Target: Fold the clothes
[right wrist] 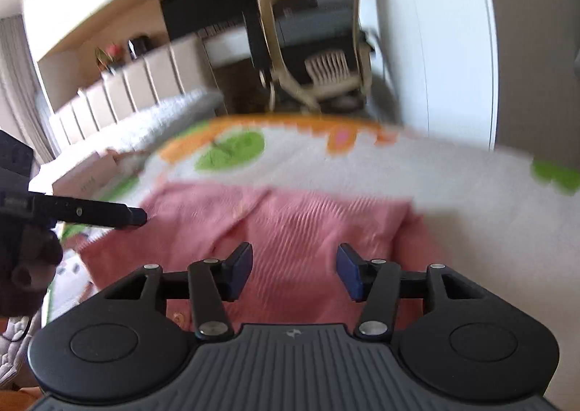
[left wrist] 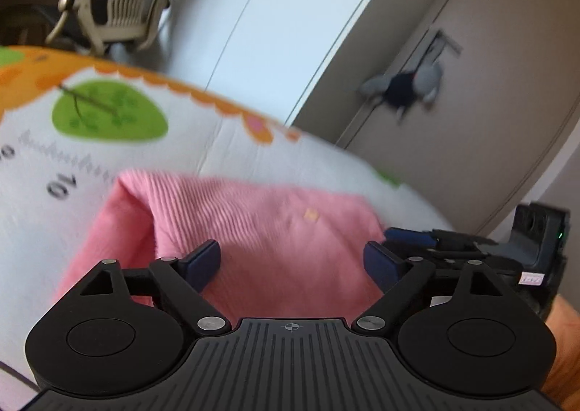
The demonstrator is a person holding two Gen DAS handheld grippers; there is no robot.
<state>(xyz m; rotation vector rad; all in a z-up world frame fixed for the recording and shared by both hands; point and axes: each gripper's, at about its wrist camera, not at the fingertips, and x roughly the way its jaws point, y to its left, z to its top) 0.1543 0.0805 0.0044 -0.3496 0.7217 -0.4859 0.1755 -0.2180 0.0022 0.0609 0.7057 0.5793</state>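
While the pink cloth lay on the mat, I held my left gripper and right gripper above it, jaws apart and empty.

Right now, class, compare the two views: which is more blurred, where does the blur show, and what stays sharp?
Right wrist view: more blurred; the pink garment, printed mat and office chair are all smeared, while the right tool is crisp. Left wrist view: milder blur, softening the garment and a grey toy hanging on the door; the left tool is sharp. Fisheye bends straight edges in both.
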